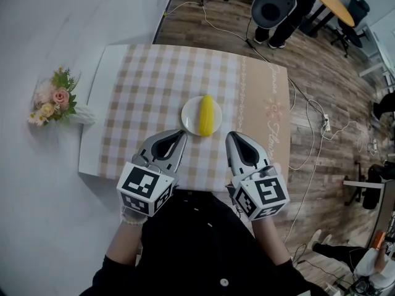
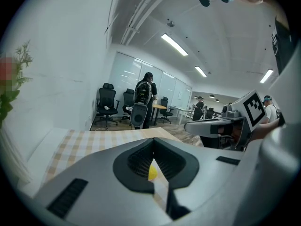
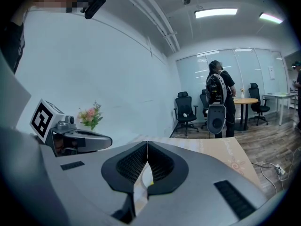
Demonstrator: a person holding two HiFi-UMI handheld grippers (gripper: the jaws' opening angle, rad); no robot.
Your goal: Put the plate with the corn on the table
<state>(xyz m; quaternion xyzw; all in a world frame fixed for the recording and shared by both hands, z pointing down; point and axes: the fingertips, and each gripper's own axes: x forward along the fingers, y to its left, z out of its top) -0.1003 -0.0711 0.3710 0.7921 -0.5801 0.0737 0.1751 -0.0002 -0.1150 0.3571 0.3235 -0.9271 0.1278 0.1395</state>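
A white plate (image 1: pixel 192 115) carrying a yellow corn cob (image 1: pixel 207 115) rests on the checked tablecloth (image 1: pixel 148 97) in the middle of the table. My left gripper (image 1: pixel 182 134) hovers just near-left of the plate, jaws shut and empty. Just near-right of the plate, my right gripper (image 1: pixel 230 135) is also shut and empty. In the left gripper view, the corn (image 2: pixel 153 173) shows as a yellow spot through the gap behind the closed left gripper (image 2: pixel 153 141). The right gripper view shows a sliver of plate (image 3: pixel 143 180) below the closed right gripper (image 3: pixel 147 143).
A flower bouquet (image 1: pixel 54 102) lies on the white surface left of the table. Cables (image 1: pixel 311 134) trail over the wood floor to the right. Office chairs (image 2: pixel 105 106) and a standing person (image 3: pixel 217 98) are beyond the table's far edge.
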